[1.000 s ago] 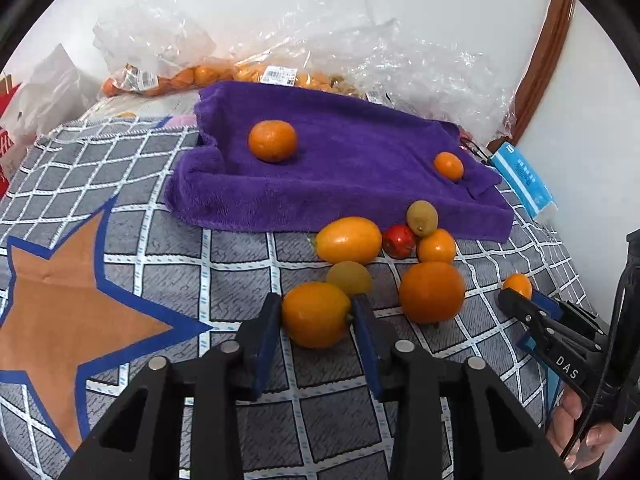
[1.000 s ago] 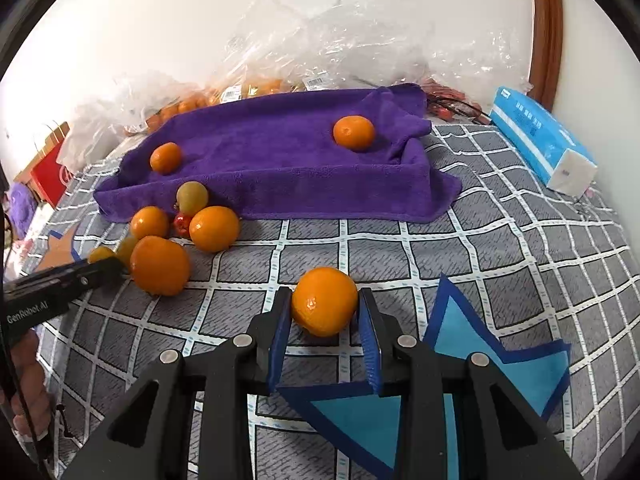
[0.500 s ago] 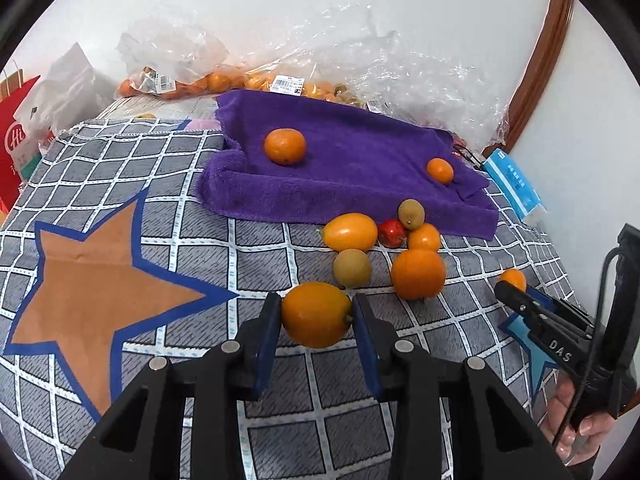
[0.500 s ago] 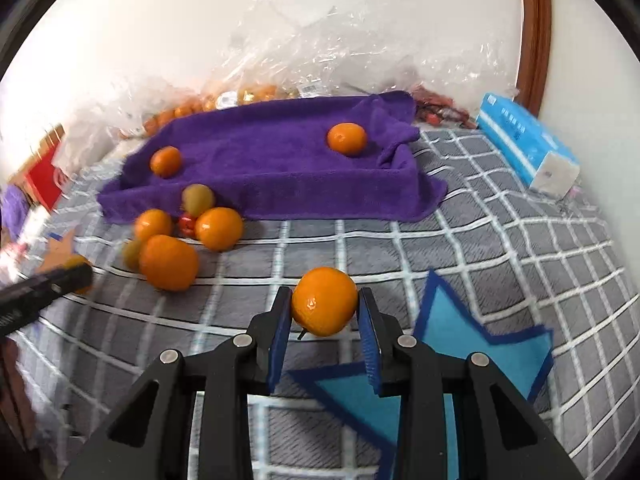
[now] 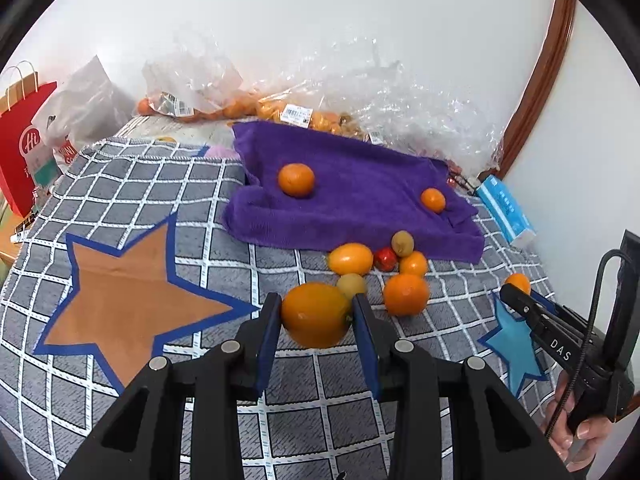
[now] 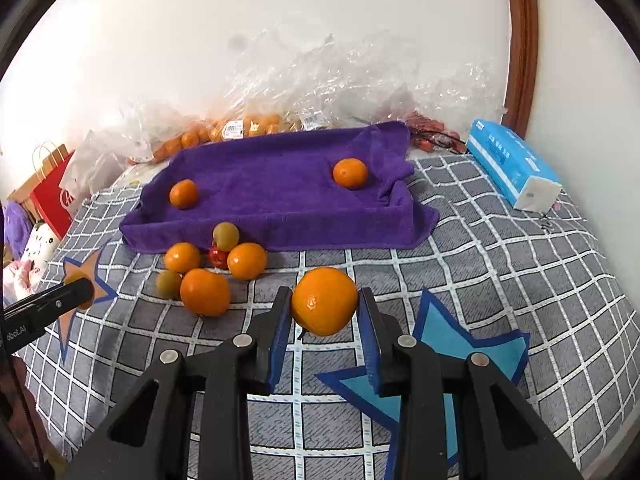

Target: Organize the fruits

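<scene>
My left gripper (image 5: 316, 316) is shut on a yellow-orange citrus fruit (image 5: 314, 320), held above the checked cloth. My right gripper (image 6: 324, 306) is shut on an orange mandarin (image 6: 324, 300), also lifted off the cloth. Ahead lies a purple towel (image 5: 360, 196) (image 6: 276, 200) with two mandarins on it (image 5: 296, 179) (image 5: 433, 200). In front of the towel sits a cluster of loose fruit: an oval yellow fruit (image 5: 350, 258), a red fruit (image 5: 385, 259), two green-brown kiwis (image 5: 402, 242) (image 5: 352, 283), and oranges (image 5: 406, 294) (image 6: 205, 292). The right gripper shows at the right edge of the left wrist view.
Clear plastic bags with more oranges (image 5: 280, 108) lie along the wall behind the towel. A blue tissue pack (image 6: 514, 168) sits at the right, a red paper bag (image 5: 24, 148) at the left. The grey checked cloth (image 5: 140, 380) has star patches. A hand (image 5: 576, 436) holds the right tool.
Both grippers have risen with their fruit still clamped, and the view of the bed has widened. The fruit on the cloth and towel has stayed put.
</scene>
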